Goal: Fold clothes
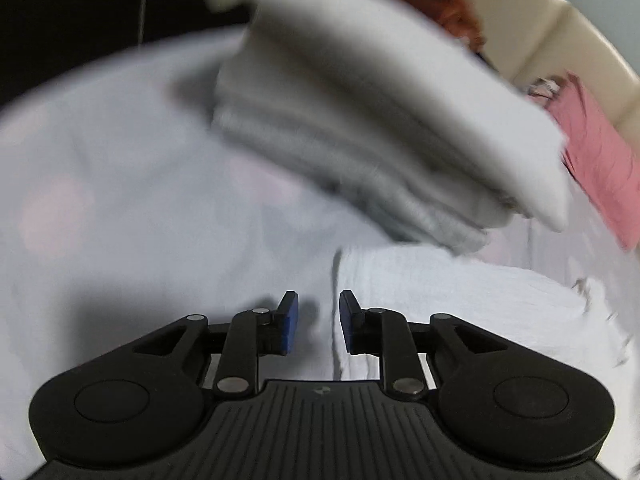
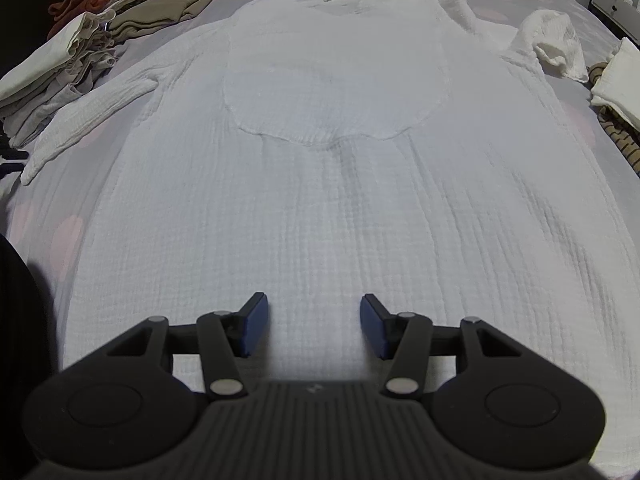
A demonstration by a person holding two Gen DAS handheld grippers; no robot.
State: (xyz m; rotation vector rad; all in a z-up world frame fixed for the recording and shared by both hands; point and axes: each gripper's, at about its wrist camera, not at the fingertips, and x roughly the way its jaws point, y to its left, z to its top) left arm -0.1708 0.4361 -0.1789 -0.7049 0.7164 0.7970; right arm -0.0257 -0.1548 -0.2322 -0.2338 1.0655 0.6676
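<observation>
A long white crinkled garment lies spread flat on the bed, neck end far away. Its left sleeve stretches out and its right sleeve is bunched up. My right gripper hovers open over the garment's near hem, with nothing between its blue pads. The left wrist view is blurred. In it my left gripper stands open with a narrow gap, above the side edge of the white garment. No cloth is pinched between its pads.
The bed has a pale lilac sheet with pink dots. A stack of folded white and grey clothes rises just ahead of the left gripper, with pink cloth beside it. Folded piles line the bed's left side, and a folded white piece lies at the right.
</observation>
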